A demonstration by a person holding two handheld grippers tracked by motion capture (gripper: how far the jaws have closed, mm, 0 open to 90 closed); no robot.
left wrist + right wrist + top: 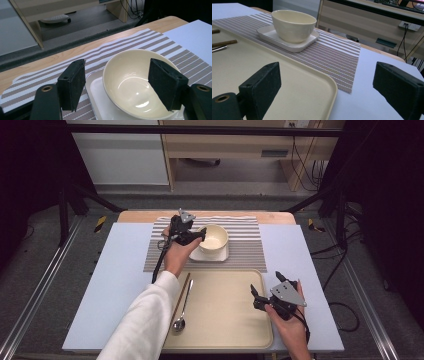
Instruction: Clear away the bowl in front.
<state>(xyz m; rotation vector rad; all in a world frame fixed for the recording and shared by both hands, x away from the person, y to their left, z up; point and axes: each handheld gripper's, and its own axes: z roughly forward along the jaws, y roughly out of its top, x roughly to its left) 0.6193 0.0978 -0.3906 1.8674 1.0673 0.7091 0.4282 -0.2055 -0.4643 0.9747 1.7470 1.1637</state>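
While cream bowl (213, 240) sits on white square plate (222, 255) atop striped mat (247, 247), left gripper (116, 82) hovers at it, jaws wide, straddling near rim, gripping nothing. Right gripper (267, 287) over tray (225, 315) right edge, jaws wide, empty. Spoon (182, 307) and chopsticks (178, 301) at tray left. All on counter (115, 270).

No readable text, label, brand, number or sign appeared on anything in the three views at this moment.
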